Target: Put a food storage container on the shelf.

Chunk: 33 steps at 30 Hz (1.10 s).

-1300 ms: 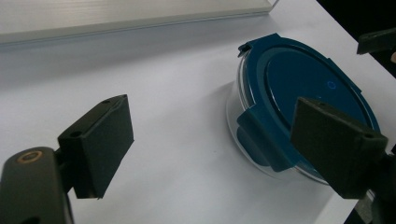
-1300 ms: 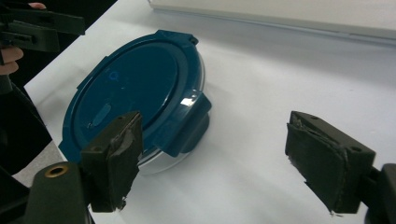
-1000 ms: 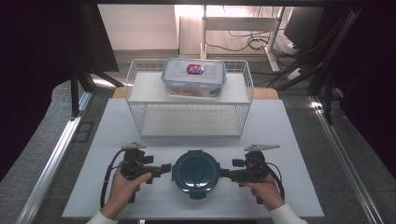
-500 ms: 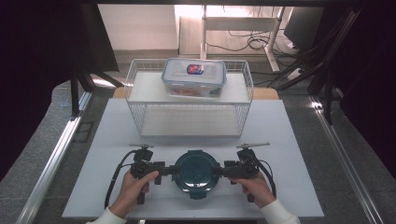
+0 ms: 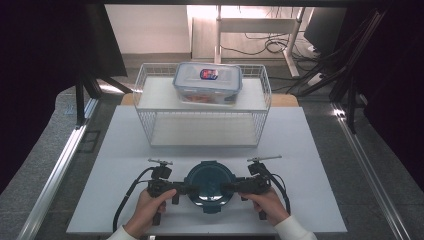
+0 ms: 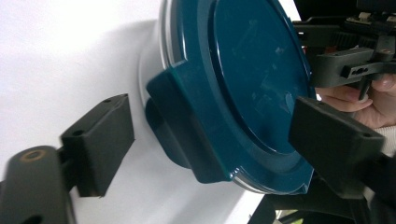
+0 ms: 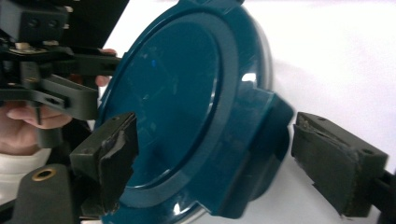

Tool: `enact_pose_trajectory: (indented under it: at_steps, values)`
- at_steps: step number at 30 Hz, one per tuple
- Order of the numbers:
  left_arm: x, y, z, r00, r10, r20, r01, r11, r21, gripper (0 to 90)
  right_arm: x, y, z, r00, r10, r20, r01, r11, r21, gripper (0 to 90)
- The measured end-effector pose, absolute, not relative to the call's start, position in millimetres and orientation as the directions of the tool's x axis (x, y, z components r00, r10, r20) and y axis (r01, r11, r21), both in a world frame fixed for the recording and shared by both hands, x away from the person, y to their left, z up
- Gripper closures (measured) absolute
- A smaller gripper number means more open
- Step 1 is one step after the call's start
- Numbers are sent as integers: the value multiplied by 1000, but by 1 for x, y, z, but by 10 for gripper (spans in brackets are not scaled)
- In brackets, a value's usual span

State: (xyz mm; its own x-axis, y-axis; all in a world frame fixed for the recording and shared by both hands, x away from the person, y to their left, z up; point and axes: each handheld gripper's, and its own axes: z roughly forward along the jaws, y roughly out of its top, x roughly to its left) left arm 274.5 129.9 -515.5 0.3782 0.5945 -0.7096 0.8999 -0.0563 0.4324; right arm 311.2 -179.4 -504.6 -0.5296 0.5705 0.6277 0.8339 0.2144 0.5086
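A round container with a dark teal lid [image 5: 209, 182] sits at the front middle of the white table. My left gripper [image 5: 186, 189] reaches in from its left. In the left gripper view this gripper [image 6: 215, 140] straddles a side latch [image 6: 187, 126] of the lid; the jaws have just been closing, with gaps still on both sides. My right gripper [image 5: 229, 188] comes in from the right. In the right gripper view it [image 7: 224, 158] stands open around the opposite latch [image 7: 261, 140], its pads apart from it. A hand holds each gripper.
A white wire rack [image 5: 202, 127] stands at the back middle of the table [image 5: 125, 145], and a clear lidded box [image 5: 207, 82] rests on its top shelf. Cables trail from both grippers near the front edge. Metal rails run along both sides.
Both grippers moved inward toward the round container and sank a little. Their jaws now reach around the lid's side latches instead of standing off from it.
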Motion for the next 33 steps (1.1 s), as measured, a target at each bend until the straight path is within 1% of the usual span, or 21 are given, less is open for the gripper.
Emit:
enact_pose_trajectory:
  at_steps: [1, 3, 4, 7, 10, 13, 18, 24, 27, 33]
  values:
    - [274, 129, -516, 377, 584, -719, 903, -58, 426, 203, 311, -179, -505, -528, 568, 631, 836, 216, 505, 183]
    - [273, 127, -516, 380, 601, -703, 899, -61, 433, 230, 311, -178, -505, -525, 577, 626, 838, 218, 501, 221]
    - [273, 128, -516, 378, 601, -704, 900, -60, 432, 238, 310, -177, -505, -525, 585, 618, 837, 221, 501, 224]
    - [274, 129, -516, 351, 595, -723, 910, -34, 414, 265, 313, -180, -506, -473, 586, 658, 868, 182, 461, 275]
    - [273, 130, -514, 347, 594, -726, 910, -24, 415, 294, 314, -185, -507, -437, 568, 697, 887, 145, 437, 329]
    - [271, 131, -511, 367, 590, -719, 901, -34, 432, 321, 313, -187, -506, -430, 563, 706, 890, 133, 436, 343]
    - [265, 132, -504, 390, 592, -705, 882, -21, 470, 397, 308, -189, -500, -450, 565, 692, 874, 118, 472, 364]
    - [261, 132, -498, 400, 604, -689, 871, -17, 491, 418, 304, -190, -495, -483, 566, 668, 851, 124, 510, 379]
    - [260, 132, -495, 411, 608, -679, 862, -15, 508, 430, 301, -189, -490, -516, 567, 642, 829, 142, 541, 385]
    - [257, 133, -488, 434, 614, -659, 843, -20, 537, 429, 298, -187, -484, -547, 564, 619, 806, 153, 572, 385]
